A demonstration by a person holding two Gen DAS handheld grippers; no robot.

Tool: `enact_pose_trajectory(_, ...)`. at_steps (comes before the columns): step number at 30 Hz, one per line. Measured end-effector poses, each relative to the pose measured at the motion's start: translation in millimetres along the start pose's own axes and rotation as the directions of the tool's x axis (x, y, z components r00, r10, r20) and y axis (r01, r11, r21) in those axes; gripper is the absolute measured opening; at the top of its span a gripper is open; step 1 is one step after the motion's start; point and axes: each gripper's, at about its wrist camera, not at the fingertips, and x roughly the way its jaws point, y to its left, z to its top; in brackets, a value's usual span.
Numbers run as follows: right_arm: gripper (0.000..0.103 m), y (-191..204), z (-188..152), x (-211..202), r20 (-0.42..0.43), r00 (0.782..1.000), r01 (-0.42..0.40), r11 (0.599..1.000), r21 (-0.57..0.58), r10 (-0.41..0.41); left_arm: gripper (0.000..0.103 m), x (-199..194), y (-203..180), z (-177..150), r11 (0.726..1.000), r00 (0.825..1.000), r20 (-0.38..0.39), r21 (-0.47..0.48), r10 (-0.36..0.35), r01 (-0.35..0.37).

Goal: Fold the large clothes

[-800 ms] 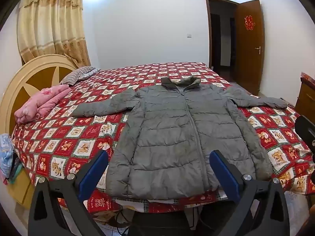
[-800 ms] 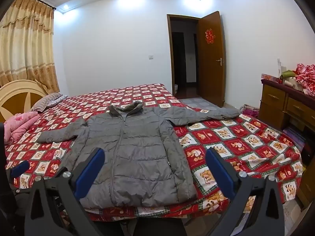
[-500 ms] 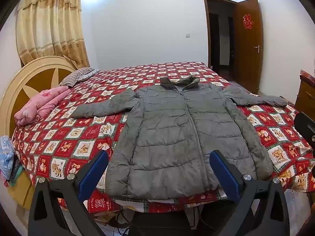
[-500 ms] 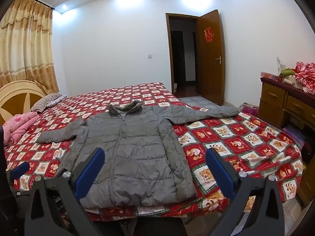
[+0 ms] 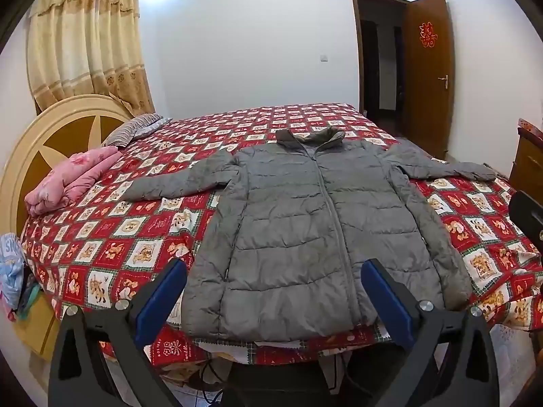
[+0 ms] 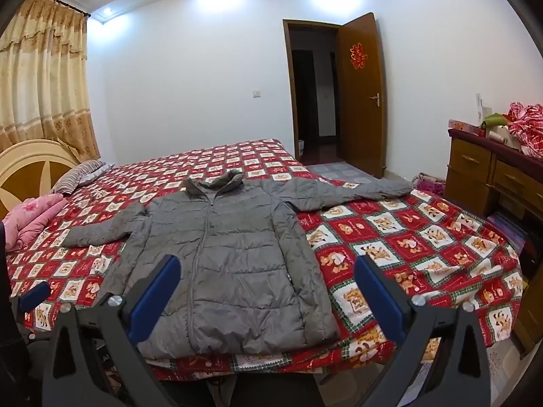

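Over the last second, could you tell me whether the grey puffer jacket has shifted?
No. The grey puffer jacket keeps its hem at the near edge of the checked bedspread, sleeves spread as before.

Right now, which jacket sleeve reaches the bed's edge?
The sleeve pointing toward the open door; the other sleeve lies well inside the bedspread.

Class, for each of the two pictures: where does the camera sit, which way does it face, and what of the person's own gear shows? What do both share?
Left wrist view: sits on the left tongs, open, at the bed's foot edge, facing the jacket and headboard.
Right wrist view: sits on the right tongs, open, further right, facing the jacket, door and dresser.
Both share the jacket, bed, door.
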Motion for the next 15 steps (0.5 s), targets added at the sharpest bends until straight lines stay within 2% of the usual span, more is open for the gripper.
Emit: enact_pose_trajectory(15,0.103,-0.9,-1.4,0.4,-0.004,1.0,0.001,1.0,0.003,-0.001,0.102,3.6,1.3,-2.8,1.0,1.0,-0.006,0.0,-0.001,0.001)
